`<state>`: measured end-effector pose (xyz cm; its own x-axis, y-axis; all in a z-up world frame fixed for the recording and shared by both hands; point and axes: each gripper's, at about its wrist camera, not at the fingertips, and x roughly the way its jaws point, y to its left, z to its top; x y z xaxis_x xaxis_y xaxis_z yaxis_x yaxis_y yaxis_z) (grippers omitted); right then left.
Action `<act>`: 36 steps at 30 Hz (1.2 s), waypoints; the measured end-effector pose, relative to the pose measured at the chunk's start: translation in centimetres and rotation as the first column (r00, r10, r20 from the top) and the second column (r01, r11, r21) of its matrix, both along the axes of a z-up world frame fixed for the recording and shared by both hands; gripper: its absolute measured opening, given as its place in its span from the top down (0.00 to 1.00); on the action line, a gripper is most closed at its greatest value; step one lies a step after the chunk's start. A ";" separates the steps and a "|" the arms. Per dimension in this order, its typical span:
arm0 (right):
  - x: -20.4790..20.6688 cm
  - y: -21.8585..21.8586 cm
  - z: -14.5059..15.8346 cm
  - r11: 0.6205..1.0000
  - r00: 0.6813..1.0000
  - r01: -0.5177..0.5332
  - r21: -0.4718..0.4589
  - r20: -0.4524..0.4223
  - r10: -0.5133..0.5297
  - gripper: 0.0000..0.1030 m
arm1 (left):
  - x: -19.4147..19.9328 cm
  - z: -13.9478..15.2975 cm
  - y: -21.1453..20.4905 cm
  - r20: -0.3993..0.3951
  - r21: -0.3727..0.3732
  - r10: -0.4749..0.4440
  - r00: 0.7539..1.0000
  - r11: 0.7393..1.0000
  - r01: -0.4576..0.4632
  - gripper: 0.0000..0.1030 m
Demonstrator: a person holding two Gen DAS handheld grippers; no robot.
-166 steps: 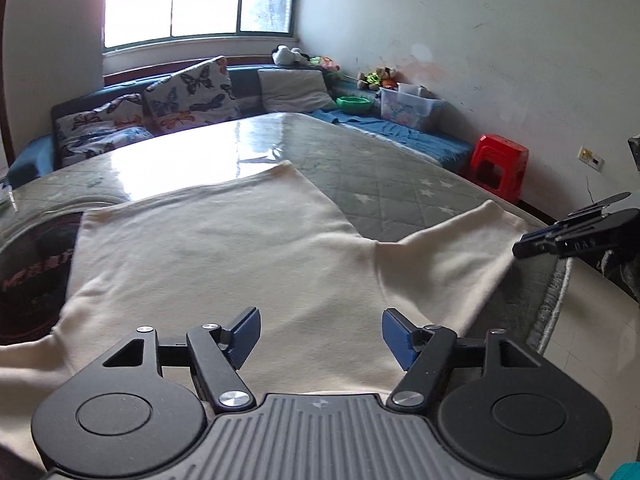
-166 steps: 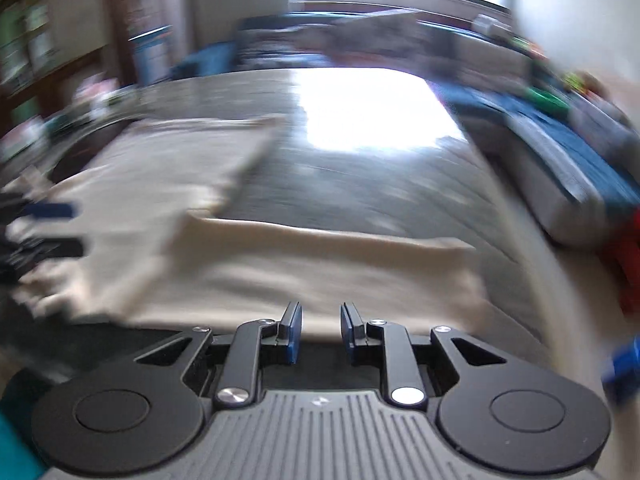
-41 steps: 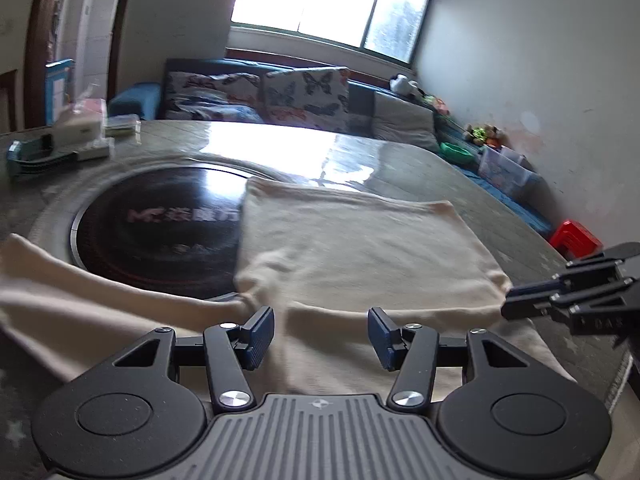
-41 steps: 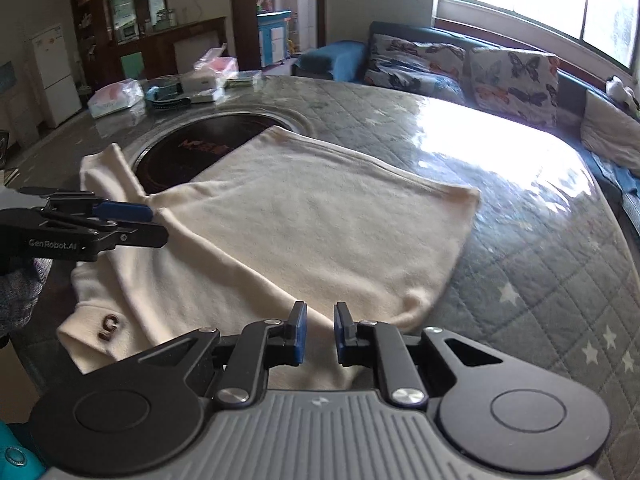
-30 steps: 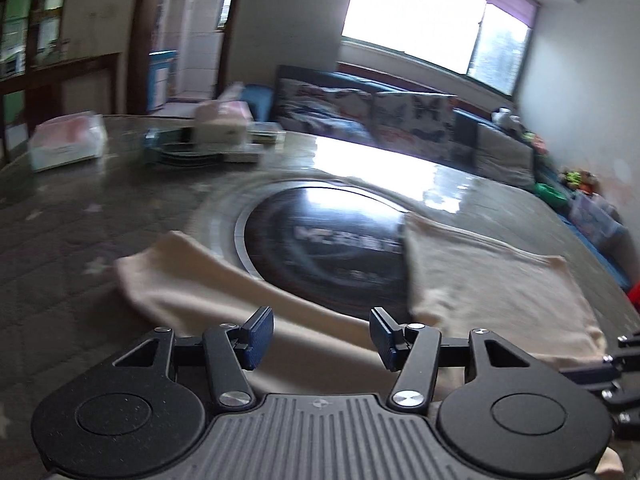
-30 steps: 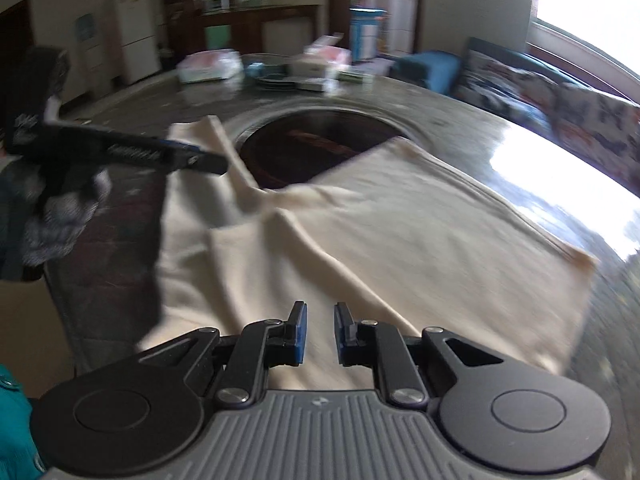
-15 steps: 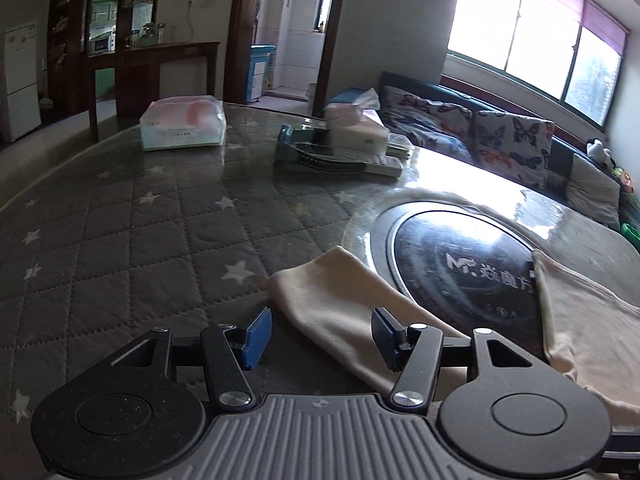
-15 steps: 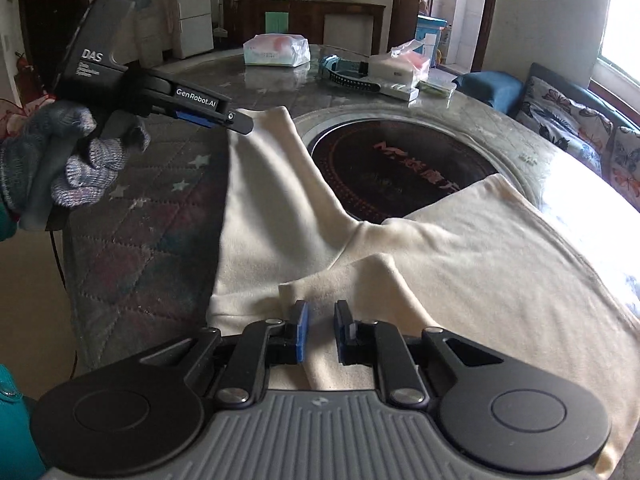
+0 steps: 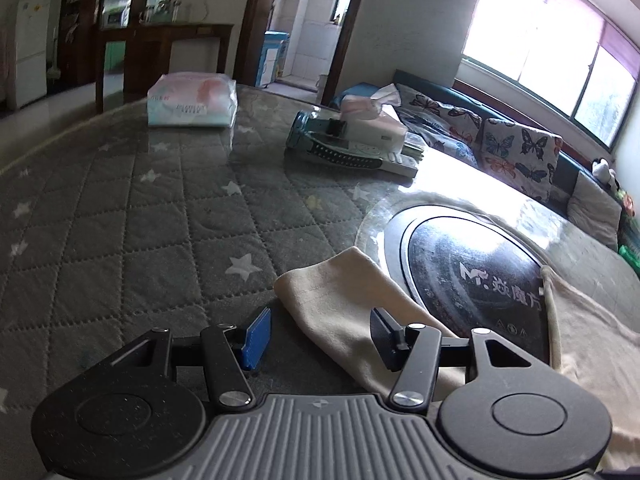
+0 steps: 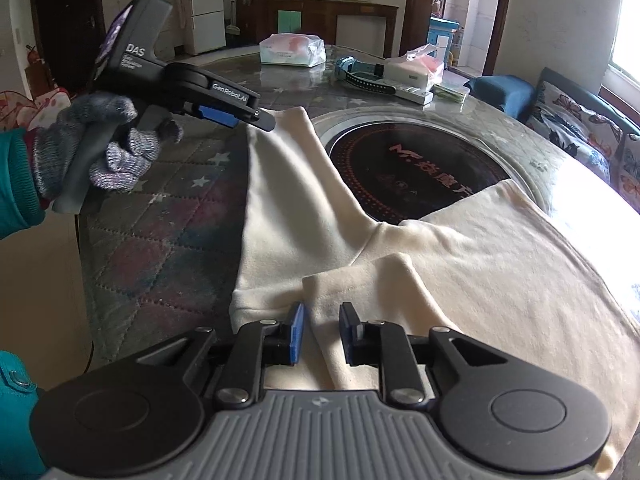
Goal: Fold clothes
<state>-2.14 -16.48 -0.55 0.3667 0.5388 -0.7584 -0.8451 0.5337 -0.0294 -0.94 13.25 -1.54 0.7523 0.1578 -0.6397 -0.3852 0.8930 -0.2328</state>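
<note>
**Layout around the round black cooktop**

The round black cooktop sits in the quilted grey star-print table. The cream knit garment overlaps its near edge. Behind it lie a white tissue box and a pink-white wipes pack.

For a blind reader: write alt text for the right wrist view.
The right gripper straddles a raised fold of a cream garment spread on a quilted table, jaws narrowly apart. Beyond, a gloved hand holds the left gripper at the end of the outstretched sleeve, beside a round black hob.
</note>
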 end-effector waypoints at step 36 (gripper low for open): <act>0.4 -18.7 3.2 0.830 0.844 0.532 0.166 -0.019 -0.537 0.81 | -5.1 6.2 -26.7 0.191 0.067 -0.787 0.586 0.606 0.792 0.94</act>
<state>-1.73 -35.20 2.67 0.6519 0.3645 -0.6650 -0.4269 0.9011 0.0754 -6.03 -13.43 4.68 0.6741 -0.5684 -0.4718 0.5212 0.8186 -0.2415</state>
